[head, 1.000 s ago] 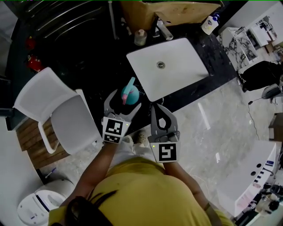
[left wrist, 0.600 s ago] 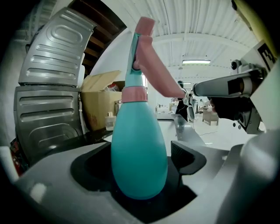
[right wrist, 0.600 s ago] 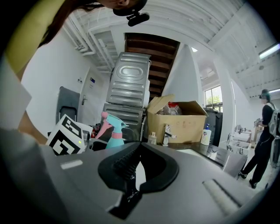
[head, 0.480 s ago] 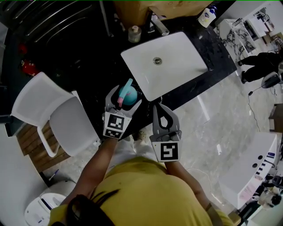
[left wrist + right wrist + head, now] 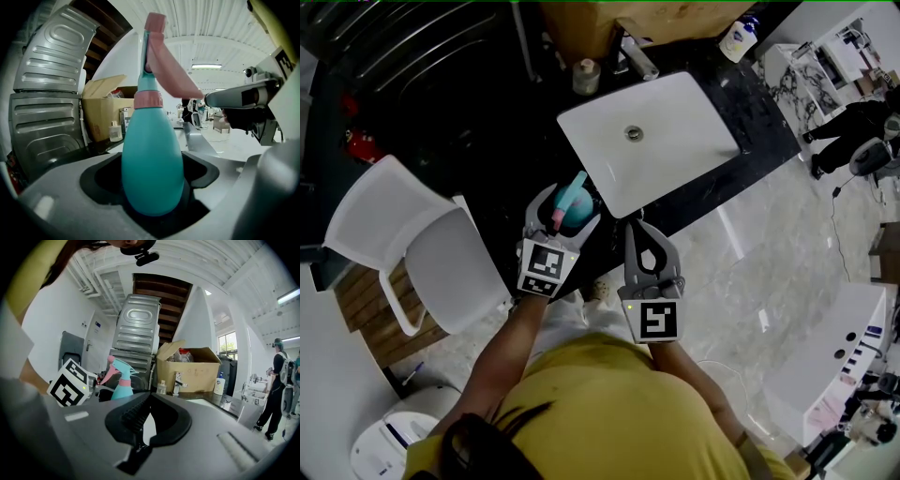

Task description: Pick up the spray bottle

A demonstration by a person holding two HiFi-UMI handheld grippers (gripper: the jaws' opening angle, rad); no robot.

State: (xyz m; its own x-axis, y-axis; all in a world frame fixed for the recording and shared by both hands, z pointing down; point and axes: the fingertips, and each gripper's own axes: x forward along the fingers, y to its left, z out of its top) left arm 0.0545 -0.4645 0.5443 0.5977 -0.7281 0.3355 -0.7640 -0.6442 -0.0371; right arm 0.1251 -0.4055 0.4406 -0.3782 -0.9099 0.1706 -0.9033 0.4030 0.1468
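Observation:
A teal spray bottle (image 5: 572,202) with a pink trigger head stands upright on the black counter (image 5: 502,141). My left gripper (image 5: 567,206) has a jaw on each side of its belly. The left gripper view shows the bottle (image 5: 152,159) filling the hollow of the left gripper (image 5: 152,187), with dark gaps at both sides. The jaws are closing and the pads do not press on it. My right gripper (image 5: 635,227) hovers just to the right at the counter's edge, shut and empty. In its own view the right gripper (image 5: 150,393) has the bottle (image 5: 121,380) to its left.
A white sink basin (image 5: 675,122) lies in the counter beyond the grippers, with a faucet (image 5: 636,58), a small jar (image 5: 586,73), a soap bottle (image 5: 738,39) and a cardboard box (image 5: 591,23) behind it. A white chair (image 5: 422,244) stands to the left. A person (image 5: 853,122) stands far right.
Both grippers have edged forward and slightly down toward the counter. The spray bottle now sits deeper between the left jaws. The right gripper stays shut.

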